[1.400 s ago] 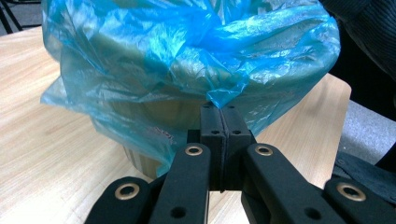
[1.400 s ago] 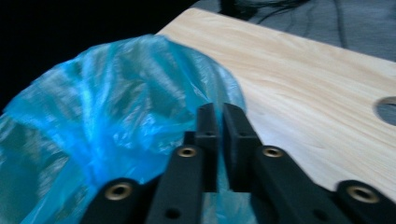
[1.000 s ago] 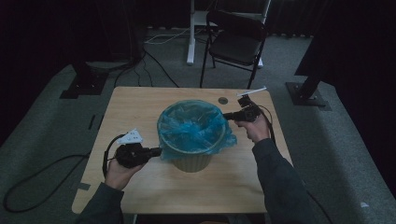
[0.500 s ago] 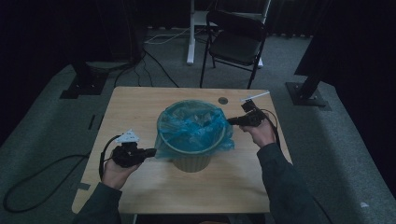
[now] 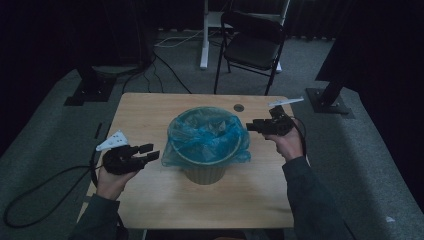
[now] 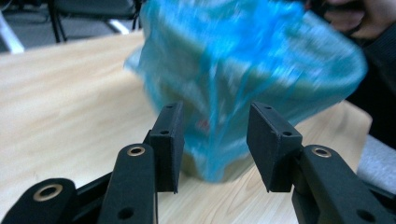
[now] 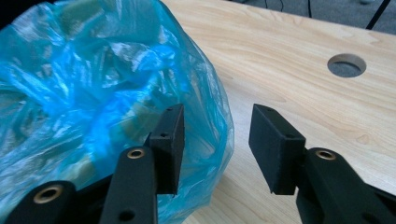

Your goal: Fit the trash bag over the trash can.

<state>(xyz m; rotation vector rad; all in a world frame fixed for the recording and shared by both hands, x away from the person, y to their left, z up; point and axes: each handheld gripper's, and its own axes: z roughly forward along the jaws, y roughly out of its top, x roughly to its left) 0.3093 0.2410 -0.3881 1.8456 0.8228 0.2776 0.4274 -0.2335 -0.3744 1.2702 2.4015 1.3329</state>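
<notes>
With blue bag (image 5: pixel 207 135) lining bin (image 5: pixel 204 172) at table (image 5: pixel 150 112) centre, we see left gripper (image 5: pixel 149 153) and right gripper (image 5: pixel 251 126) flanking rim, jaws just opened, gripping nothing.

The place looks like a lab or recording studio set up for filming rather than a home. Black curtains (image 5: pixel 45 45) close off a dim room floored in grey carpet (image 5: pixel 360 150). Around one small wooden table (image 5: pixel 150 115) stand the weighted black bases of stands (image 5: pixel 330 100) — one to either side — and loose cables (image 5: pixel 165 60) trail across the floor. A black folding chair (image 5: pixel 252 45) waits behind, beside a white post (image 5: pixel 204 35) — likely a desk leg.
</notes>
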